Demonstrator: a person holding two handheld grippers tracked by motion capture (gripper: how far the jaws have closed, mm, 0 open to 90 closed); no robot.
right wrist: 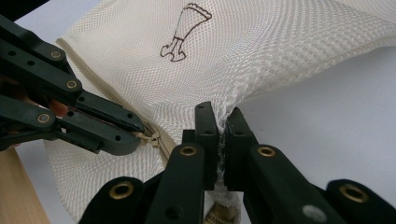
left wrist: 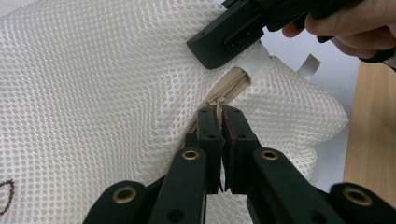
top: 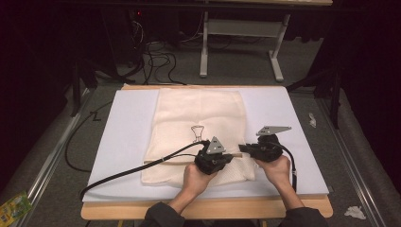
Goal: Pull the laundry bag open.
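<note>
A white mesh laundry bag (top: 198, 113) lies flat on a white board, with a small brown drawing (top: 197, 132) printed on it. A beige zipper (left wrist: 224, 91) runs across its near end. My left gripper (left wrist: 222, 112) is shut on the zipper pull (right wrist: 150, 136), close to the bag's right edge. My right gripper (right wrist: 223, 114) is shut on a pinch of the bag's mesh (right wrist: 261, 51) at that right edge, just beyond the zipper's end. In the high view the left gripper (top: 232, 156) and right gripper (top: 243, 149) point at each other, nearly tip to tip.
The white board (top: 283, 109) rests on a wooden table whose bare front edge (top: 236, 208) shows near the person. Black cables (top: 127, 170) trail left off the board. A white table frame (top: 241, 28) stands behind. Crumpled paper (top: 354, 212) and a yellow-green packet (top: 14, 205) lie on the floor.
</note>
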